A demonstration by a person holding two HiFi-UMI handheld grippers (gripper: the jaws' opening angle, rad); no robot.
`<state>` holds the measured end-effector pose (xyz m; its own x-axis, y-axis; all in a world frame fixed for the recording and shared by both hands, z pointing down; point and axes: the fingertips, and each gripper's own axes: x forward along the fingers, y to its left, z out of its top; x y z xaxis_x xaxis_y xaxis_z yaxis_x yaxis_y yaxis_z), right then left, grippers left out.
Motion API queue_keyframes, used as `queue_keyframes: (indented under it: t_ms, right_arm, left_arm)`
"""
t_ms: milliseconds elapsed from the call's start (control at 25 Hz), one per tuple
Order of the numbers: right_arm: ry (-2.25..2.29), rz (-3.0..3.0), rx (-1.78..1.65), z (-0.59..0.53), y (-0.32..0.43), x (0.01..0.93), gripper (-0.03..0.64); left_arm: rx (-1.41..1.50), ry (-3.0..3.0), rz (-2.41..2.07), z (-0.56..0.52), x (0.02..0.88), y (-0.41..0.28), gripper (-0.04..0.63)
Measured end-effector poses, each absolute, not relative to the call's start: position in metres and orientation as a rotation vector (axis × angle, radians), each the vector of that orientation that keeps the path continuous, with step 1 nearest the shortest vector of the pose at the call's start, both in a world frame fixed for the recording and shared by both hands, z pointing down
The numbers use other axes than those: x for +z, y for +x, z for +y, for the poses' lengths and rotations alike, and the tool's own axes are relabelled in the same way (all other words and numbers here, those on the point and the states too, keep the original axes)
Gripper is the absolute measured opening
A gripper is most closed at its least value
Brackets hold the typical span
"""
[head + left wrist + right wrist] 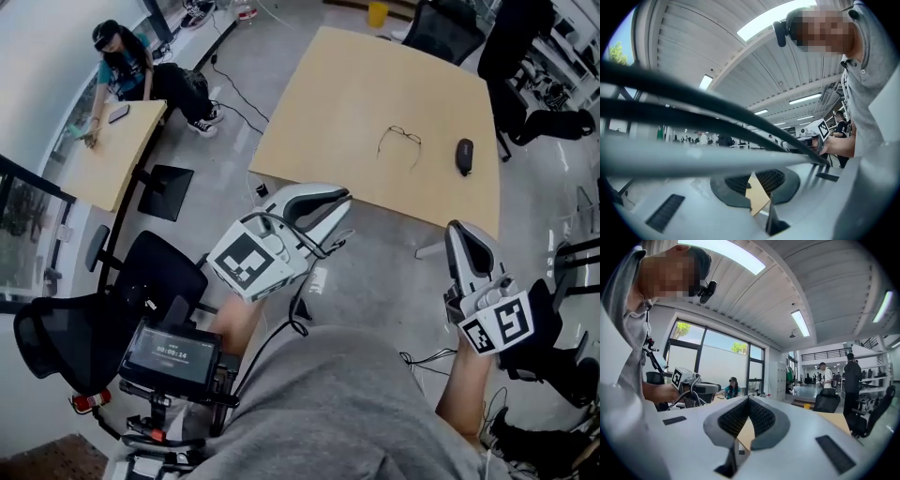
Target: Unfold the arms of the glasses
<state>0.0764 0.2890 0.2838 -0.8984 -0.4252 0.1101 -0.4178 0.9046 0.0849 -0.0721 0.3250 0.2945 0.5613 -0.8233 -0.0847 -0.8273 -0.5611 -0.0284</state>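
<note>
Though both hang low by the person's lap, short of the table, the left gripper [342, 214] and right gripper [466, 246] each have their jaws pressed together on nothing. The glasses [400, 139], a thin dark wire frame, lie on the pale wooden table [356, 84], just beside a dark oval object [464, 156]; their arms are too small to read. Around it are grey floor [225, 150], a black chair [159, 272], and a second desk [112, 155] where a person [127, 66] sits.

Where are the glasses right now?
In the head view, the glasses lie on the light wooden table, in its right half. They sit just left of a small dark oval object, and nothing is touching them.
</note>
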Motion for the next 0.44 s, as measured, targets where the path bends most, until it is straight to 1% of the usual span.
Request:
queue_keyframes:
  t_ms: [200, 440]
  right_arm:
    - [0.673, -2.948, -0.077, 0.307, 0.14, 0.283, 0.008]
    - [0.679, -2.949, -0.094, 0.332, 0.22, 0.282, 0.008]
  left_arm:
    - [0.045, -2.754, 1.401, 0.332, 0.301, 0.0, 0.026]
    - [0.05, -2.771, 1.322, 0.354, 0.303, 0.093, 0.026]
